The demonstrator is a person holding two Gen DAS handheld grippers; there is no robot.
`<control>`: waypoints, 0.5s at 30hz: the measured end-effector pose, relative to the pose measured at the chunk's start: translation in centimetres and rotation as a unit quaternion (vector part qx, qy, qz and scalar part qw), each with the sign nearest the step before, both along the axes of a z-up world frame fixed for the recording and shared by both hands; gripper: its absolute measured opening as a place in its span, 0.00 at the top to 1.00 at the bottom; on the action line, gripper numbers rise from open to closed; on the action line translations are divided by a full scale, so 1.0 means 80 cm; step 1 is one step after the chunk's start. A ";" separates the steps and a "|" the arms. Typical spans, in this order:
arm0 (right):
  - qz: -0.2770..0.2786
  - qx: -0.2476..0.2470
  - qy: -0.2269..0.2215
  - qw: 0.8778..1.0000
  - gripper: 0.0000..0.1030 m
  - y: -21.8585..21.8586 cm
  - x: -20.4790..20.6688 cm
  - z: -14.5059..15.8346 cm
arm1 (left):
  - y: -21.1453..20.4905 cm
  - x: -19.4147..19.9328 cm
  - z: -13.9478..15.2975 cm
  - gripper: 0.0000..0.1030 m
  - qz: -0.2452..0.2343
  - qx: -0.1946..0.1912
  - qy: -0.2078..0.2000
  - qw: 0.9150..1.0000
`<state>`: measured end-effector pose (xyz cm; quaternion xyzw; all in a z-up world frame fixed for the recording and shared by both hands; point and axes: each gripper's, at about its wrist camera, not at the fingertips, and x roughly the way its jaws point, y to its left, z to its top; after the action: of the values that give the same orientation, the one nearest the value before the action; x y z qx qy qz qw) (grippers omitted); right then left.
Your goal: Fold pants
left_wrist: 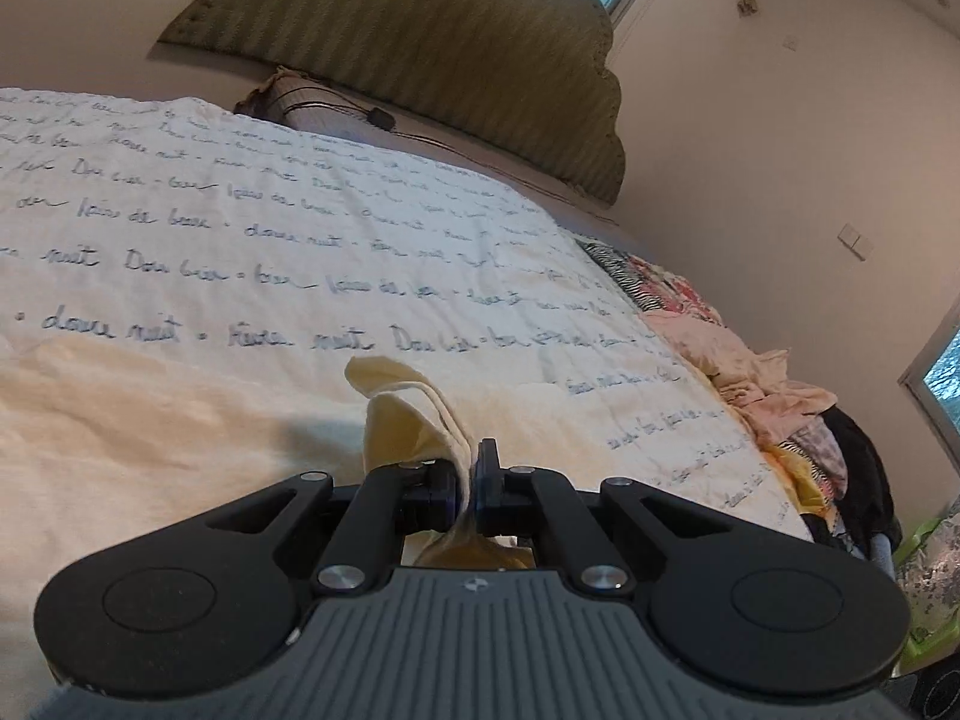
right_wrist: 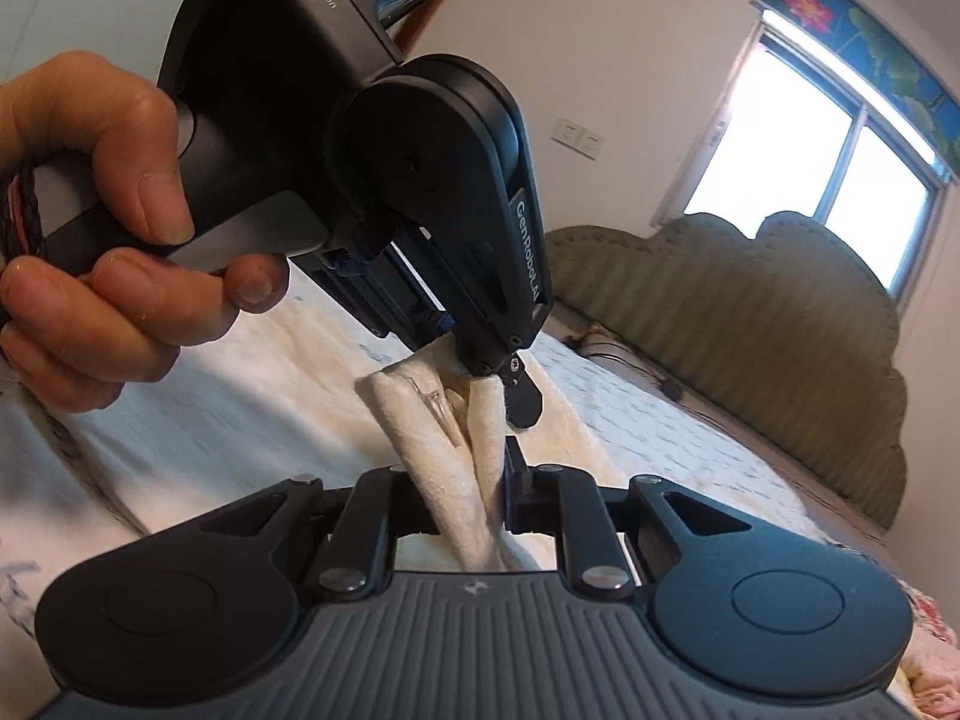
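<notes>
The pants are cream fleece. In the left wrist view my left gripper point(left_wrist: 470, 489) is shut on a folded edge of the pants point(left_wrist: 408, 414), which stands up above the bed. In the right wrist view my right gripper point(right_wrist: 480, 498) is shut on another bunched edge of the pants point(right_wrist: 432, 456). The left gripper point(right_wrist: 501, 381) shows there too, held by a hand point(right_wrist: 102, 228), pinching the same cloth just beyond my right fingers. The rest of the pants lies spread on the bed below point(right_wrist: 240, 372).
The bed has a white quilt with blue script point(left_wrist: 270, 228) and a green padded headboard point(left_wrist: 420, 60). A pile of mixed clothes point(left_wrist: 780, 396) lies along the bed's right side. A window point(right_wrist: 840, 138) is behind the headboard.
</notes>
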<state>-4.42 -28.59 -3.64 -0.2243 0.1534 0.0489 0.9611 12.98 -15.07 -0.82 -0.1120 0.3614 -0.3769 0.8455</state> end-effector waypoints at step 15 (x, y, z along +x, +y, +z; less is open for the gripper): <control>0.086 0.032 0.029 0.995 0.84 0.077 0.037 -0.010 | 0.083 -0.002 -0.009 0.94 0.056 0.077 -0.081 0.992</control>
<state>-1.42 -22.39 -4.42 -0.2039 0.1599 0.1433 0.9551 12.82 -8.47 -1.53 -0.0359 0.3127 -0.3076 0.8980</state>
